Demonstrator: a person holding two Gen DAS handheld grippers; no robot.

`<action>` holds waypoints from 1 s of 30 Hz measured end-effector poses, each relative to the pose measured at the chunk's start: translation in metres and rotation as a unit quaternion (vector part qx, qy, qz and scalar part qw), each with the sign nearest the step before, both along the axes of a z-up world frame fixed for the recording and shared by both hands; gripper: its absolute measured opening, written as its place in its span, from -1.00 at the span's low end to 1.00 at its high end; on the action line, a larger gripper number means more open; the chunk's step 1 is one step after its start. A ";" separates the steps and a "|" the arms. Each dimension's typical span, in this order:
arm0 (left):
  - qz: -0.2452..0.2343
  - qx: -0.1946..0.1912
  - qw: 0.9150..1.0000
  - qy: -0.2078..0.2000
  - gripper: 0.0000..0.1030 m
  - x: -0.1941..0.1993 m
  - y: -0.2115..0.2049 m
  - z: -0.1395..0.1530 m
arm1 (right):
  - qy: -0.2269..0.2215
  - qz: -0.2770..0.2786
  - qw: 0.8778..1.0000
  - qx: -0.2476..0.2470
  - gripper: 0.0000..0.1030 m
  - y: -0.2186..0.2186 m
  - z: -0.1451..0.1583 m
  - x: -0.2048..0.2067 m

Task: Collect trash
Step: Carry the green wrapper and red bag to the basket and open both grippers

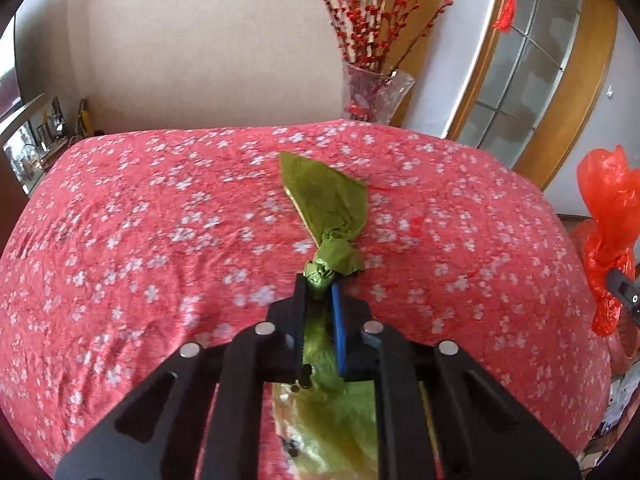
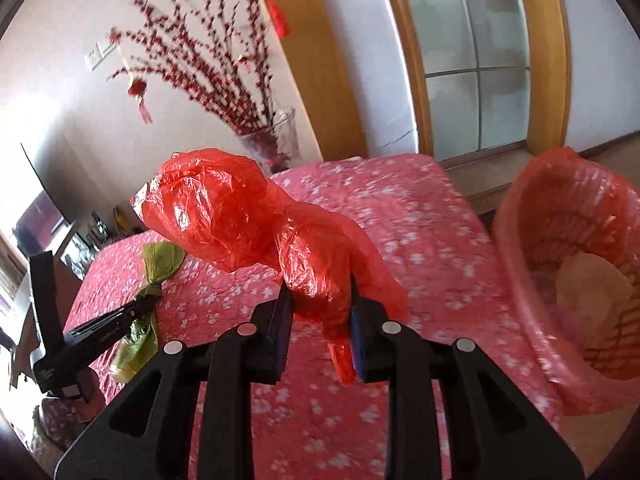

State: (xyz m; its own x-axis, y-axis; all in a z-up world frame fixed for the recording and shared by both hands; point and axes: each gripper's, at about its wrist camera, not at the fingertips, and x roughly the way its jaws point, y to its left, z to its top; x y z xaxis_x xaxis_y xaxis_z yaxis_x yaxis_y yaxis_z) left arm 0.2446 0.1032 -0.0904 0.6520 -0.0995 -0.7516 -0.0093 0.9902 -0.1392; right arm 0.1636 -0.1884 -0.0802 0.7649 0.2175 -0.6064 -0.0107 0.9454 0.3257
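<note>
Left gripper [image 1: 320,292]: jaws nearly shut, pinched on the knotted neck of a green bag [image 1: 326,200]. Grip at the knot, probably because that is the firmest, narrowest part; loose film would slip. Free upper flap fanned out ahead of the fingertips, lying on or just over the pink flowered cloth [image 1: 140,240]. Rest of the bag trailing back between and beneath the fingers, toward the camera. Contact with the cloth under the flap impossible to confirm.

Right gripper [image 2: 320,300]: jaws partly closed, clamped on the twisted waist of a red bag [image 2: 224,216]. Puffed body standing up and ahead-left of the fingertips, clear of the cloth; thin tail hanging below the pads. Held aloft, likely for carrying.

Lined basket [image 2: 568,264]: to the right of the right gripper, near, beyond the cloth's edge, mouth open, pale waste already inside. Probable destination for both bags.

Left gripper also seen from the right wrist, low and well to the left of the right gripper, green bag in its jaws.

Vase of red branches [image 1: 376,96] beyond the far edge, ahead of both grippers, well apart.

Both pieces of trash gripped; neither in the basket yet.
</note>
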 end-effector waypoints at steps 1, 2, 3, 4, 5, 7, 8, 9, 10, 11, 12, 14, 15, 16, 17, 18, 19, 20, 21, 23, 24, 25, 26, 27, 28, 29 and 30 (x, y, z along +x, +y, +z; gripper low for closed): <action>-0.004 -0.003 1.000 -0.004 -0.78 0.000 -0.003 0.002 | -0.004 -0.005 1.000 0.003 -0.51 -0.007 0.003 -0.003; -0.009 -0.008 1.000 -0.011 -0.78 -0.002 -0.009 0.006 | -0.007 -0.011 1.000 0.005 -0.51 -0.012 0.005 -0.006; -0.014 -0.012 1.000 -0.018 -0.78 -0.003 -0.014 0.011 | -0.011 -0.017 1.000 0.009 -0.51 -0.019 0.008 -0.009; -0.018 -0.014 0.999 -0.023 -0.78 -0.003 -0.018 0.013 | -0.015 -0.024 1.000 0.011 -0.51 -0.025 0.010 -0.011; -0.023 -0.016 0.999 -0.029 -0.78 -0.003 -0.023 0.018 | -0.019 -0.031 0.999 0.014 -0.51 -0.031 0.013 -0.014; -0.039 -0.024 0.998 -0.044 -0.78 -0.004 -0.038 0.029 | -0.026 -0.046 0.998 0.019 -0.51 -0.045 0.018 -0.020; -0.045 -0.026 0.997 -0.049 -0.78 -0.006 -0.044 0.033 | -0.031 -0.055 0.998 0.022 -0.51 -0.053 0.020 -0.024; -0.055 -0.030 0.996 -0.056 -0.78 -0.008 -0.053 0.039 | -0.033 -0.062 0.997 0.023 -0.51 -0.058 0.022 -0.027; -0.063 -0.034 0.996 -0.062 -0.78 -0.008 -0.062 0.045 | -0.037 -0.074 0.996 0.025 -0.51 -0.067 0.025 -0.031; -0.072 -0.037 0.994 -0.067 -0.78 -0.009 -0.070 0.050 | -0.040 -0.082 0.996 0.027 -0.51 -0.073 0.027 -0.033; -0.082 -0.043 0.993 -0.072 -0.78 -0.011 -0.080 0.055 | -0.042 -0.088 0.995 0.028 -0.51 -0.080 0.028 -0.037; -0.101 -0.054 0.990 -0.080 -0.78 -0.014 -0.097 0.064 | -0.048 -0.107 0.993 0.031 -0.51 -0.095 0.030 -0.044; -0.111 -0.060 0.988 -0.083 -0.78 -0.015 -0.108 0.068 | -0.051 -0.120 0.991 0.032 -0.51 -0.104 0.031 -0.047; -0.121 -0.066 0.987 -0.086 -0.78 -0.019 -0.118 0.071 | -0.052 -0.129 0.990 0.031 -0.51 -0.109 0.033 -0.048; -0.130 -0.070 0.985 -0.089 -0.78 -0.020 -0.126 0.074 | -0.054 -0.140 0.988 0.030 -0.51 -0.115 0.033 -0.052; -0.141 -0.075 0.983 -0.092 -0.78 -0.020 -0.137 0.078 | -0.056 -0.151 0.987 0.028 -0.51 -0.122 0.032 -0.057; -0.152 -0.081 0.980 -0.095 -0.78 -0.021 -0.147 0.082 | -0.057 -0.159 0.985 0.027 -0.51 -0.127 0.032 -0.060; -0.159 -0.084 0.979 -0.097 -0.78 -0.022 -0.153 0.083 | -0.059 -0.171 0.983 0.025 -0.51 -0.133 0.033 -0.063; -0.170 -0.089 0.976 -0.100 -0.78 -0.023 -0.165 0.087 | -0.059 -0.181 0.981 0.022 -0.51 -0.137 0.033 -0.066; -0.184 -0.095 0.973 -0.101 -0.78 -0.023 -0.176 0.090 | -0.059 -0.206 0.977 0.014 -0.51 -0.149 0.034 -0.072; -0.192 -0.099 0.971 -0.103 -0.78 -0.024 -0.185 0.091 | -0.058 -0.214 0.975 0.013 -0.51 -0.154 0.034 -0.075; -0.200 -0.101 0.969 -0.104 -0.78 -0.025 -0.194 0.093 | -0.056 -0.225 0.973 0.013 -0.51 -0.160 0.034 -0.077; -0.208 -0.104 0.967 -0.105 -0.78 -0.026 -0.201 0.094 | -0.053 -0.235 0.970 0.014 -0.51 -0.165 0.033 -0.079; -0.217 -0.107 0.965 -0.106 -0.78 -0.027 -0.211 0.096 | -0.052 -0.239 0.969 0.014 -0.51 -0.168 0.032 -0.080; -0.224 -0.109 0.963 -0.107 -0.78 -0.028 -0.220 0.098 | -0.049 -0.247 0.968 0.015 -0.51 -0.173 0.031 -0.081; -0.230 -0.111 0.961 -0.108 -0.78 -0.028 -0.228 0.099 | -0.048 -0.251 0.967 0.015 -0.51 -0.174 0.031 -0.081; -0.238 -0.113 0.958 -0.108 -0.78 -0.029 -0.238 0.100 | -0.046 -0.255 0.966 0.015 -0.51 -0.176 0.031 -0.082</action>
